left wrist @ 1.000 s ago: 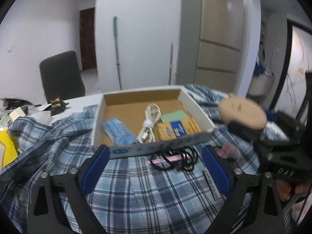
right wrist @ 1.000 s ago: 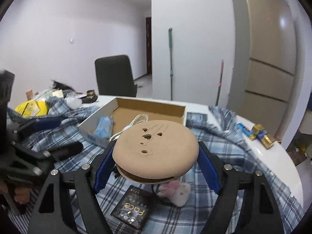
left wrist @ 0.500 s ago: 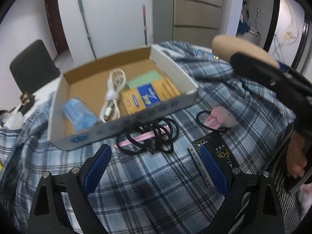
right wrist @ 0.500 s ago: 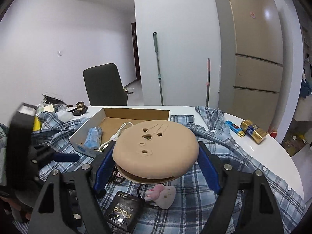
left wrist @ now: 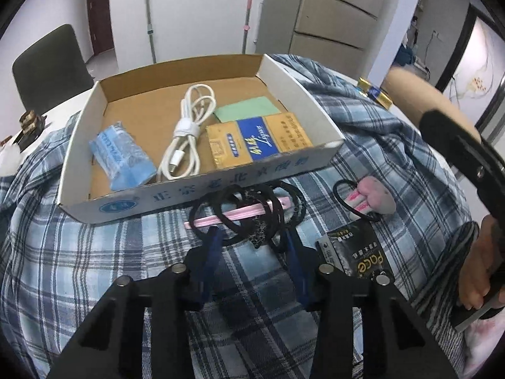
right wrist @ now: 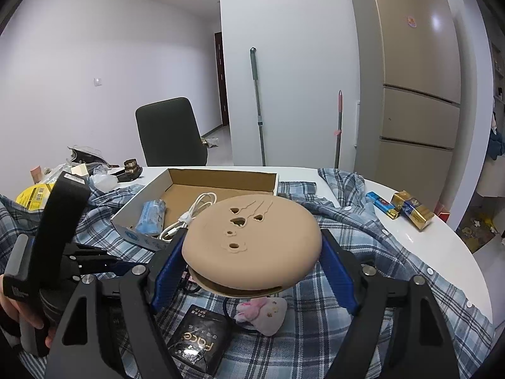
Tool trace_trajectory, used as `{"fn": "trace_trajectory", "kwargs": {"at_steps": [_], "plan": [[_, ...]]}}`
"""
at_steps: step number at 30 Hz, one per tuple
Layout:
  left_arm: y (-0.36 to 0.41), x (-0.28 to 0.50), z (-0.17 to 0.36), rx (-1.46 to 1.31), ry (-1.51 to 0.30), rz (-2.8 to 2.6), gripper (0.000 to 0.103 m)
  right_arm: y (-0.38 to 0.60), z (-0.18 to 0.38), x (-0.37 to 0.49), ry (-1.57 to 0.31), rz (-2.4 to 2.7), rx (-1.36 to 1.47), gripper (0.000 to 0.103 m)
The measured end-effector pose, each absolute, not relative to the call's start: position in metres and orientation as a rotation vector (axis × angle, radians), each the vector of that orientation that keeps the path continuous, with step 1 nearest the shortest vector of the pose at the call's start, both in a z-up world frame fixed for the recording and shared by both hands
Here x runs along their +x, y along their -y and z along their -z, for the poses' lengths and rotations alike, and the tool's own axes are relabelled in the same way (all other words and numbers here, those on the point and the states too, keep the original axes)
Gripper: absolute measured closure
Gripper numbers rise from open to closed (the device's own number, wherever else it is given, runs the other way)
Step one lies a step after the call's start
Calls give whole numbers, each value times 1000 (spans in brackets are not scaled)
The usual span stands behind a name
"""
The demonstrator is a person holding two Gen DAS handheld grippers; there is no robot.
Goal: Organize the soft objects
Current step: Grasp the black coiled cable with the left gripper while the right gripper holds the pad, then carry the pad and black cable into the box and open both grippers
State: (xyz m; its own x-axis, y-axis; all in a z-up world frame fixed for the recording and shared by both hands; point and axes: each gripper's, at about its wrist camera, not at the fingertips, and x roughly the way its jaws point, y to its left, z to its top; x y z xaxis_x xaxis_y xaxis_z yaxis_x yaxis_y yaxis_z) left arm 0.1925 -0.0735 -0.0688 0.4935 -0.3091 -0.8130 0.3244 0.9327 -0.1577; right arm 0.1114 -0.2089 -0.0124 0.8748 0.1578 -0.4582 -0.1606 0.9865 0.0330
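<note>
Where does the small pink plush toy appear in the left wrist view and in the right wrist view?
Left wrist view: the pink plush toy lies at centre right on the plaid cloth, just above the black sachet.
Right wrist view: it sits at bottom centre, under the tan round cushion held by the right claw.
Shared landmark: the cardboard box.
</note>
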Motion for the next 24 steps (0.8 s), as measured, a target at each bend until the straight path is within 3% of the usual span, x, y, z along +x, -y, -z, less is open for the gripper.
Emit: {"fn": "trace_trajectory", "kwargs": {"at_steps": [3,6,24], "plan": [[67,188,64,-15,-957,403,88,210,13,112,-481,-166,-5,24],[69,183,60,-9,-923,416,96,210,13,112,-481,-166,-6,24],[64,116,-15,90,-481,336,99,213,7,107,-442,-126,-4,24]]}}
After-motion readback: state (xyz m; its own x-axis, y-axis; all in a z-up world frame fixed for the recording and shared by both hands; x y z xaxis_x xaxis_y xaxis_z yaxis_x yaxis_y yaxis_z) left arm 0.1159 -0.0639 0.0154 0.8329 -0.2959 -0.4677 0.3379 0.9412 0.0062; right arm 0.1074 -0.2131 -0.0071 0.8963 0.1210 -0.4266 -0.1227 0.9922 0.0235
